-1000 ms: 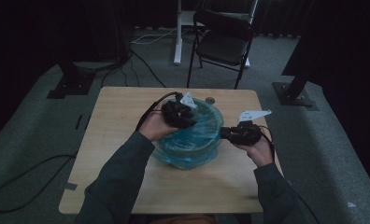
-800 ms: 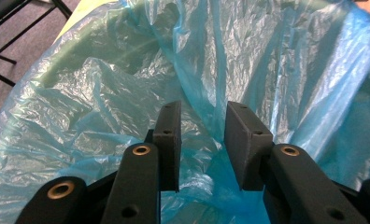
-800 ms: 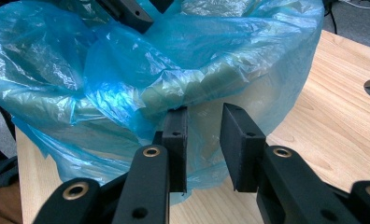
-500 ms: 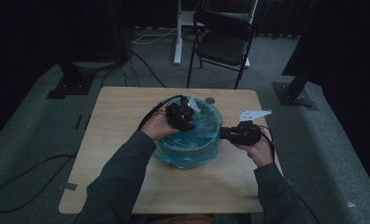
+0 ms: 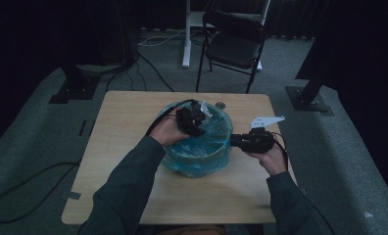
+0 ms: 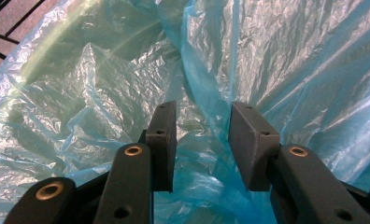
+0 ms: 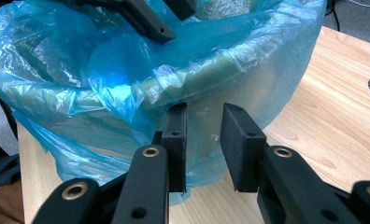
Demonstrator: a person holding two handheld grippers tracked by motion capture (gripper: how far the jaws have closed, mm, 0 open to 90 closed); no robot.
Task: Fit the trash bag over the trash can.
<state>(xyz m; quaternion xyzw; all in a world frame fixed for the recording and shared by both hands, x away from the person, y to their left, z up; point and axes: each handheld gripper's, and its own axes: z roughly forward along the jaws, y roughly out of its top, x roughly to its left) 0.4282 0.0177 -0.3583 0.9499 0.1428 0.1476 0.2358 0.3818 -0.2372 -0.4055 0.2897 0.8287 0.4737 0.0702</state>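
Gaping, both grippers (image 6: 202,140) (image 7: 204,144) grip nothing; left just widened over crinkly blue liner (image 6: 290,60).

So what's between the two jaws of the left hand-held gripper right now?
In the left gripper view, a fold of the blue plastic bag rises in the gap of the left hand-held gripper. Its jaws have just been opening, and neither pad presses on the film.

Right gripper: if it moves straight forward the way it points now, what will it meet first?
Probably the blue plastic bag over the outside wall of the bin, directly ahead of the right gripper; the gap looks small.
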